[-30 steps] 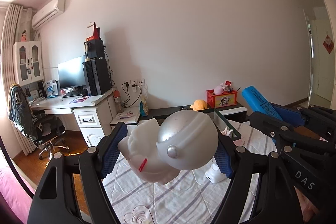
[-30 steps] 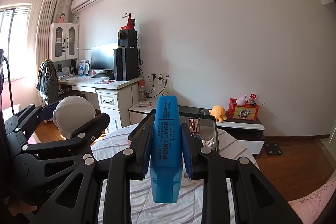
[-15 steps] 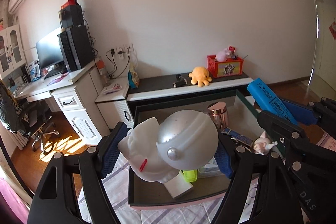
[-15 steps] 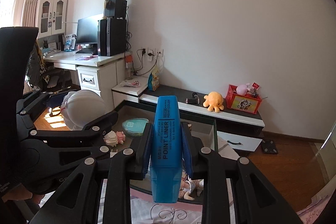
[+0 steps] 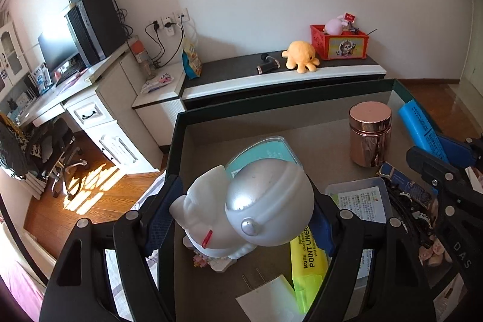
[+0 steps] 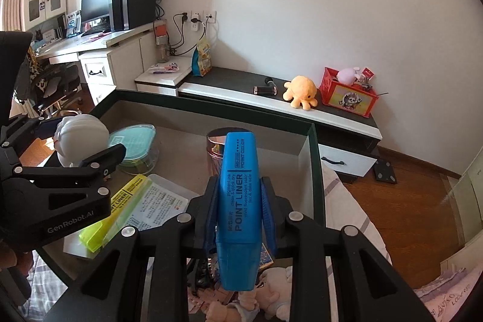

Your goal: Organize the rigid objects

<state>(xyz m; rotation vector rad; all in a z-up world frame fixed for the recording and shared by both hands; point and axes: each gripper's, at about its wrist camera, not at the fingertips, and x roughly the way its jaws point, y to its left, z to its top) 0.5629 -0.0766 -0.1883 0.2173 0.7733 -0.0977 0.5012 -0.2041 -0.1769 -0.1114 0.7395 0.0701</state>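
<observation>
My left gripper (image 5: 241, 210) is shut on a white astronaut figure with a silver helmet (image 5: 256, 210), held above the left part of a dark-rimmed box (image 5: 271, 100). In the right wrist view that figure (image 6: 81, 138) hangs at the left. My right gripper (image 6: 240, 195) is shut on a blue Point Liner highlighter (image 6: 238, 201), over the box's right half. The blue highlighter (image 5: 419, 132) also shows at the right edge of the left wrist view. A yellow highlighter (image 5: 308, 261) lies in the box under the figure.
The box holds a copper tin (image 5: 369, 138), a round teal-lidded container (image 6: 132, 147), a clear card case (image 5: 362, 201) and small toys (image 6: 265, 291). Behind it stands a low cabinet (image 5: 302, 74) with an orange octopus plush (image 5: 302, 55) and a red crate (image 5: 339, 43). A desk (image 6: 90, 44) stands left.
Both grippers have moved forward and tilted down, from above the striped bed cover to over the open box. The box's contents came into view. Both grips are unchanged.
</observation>
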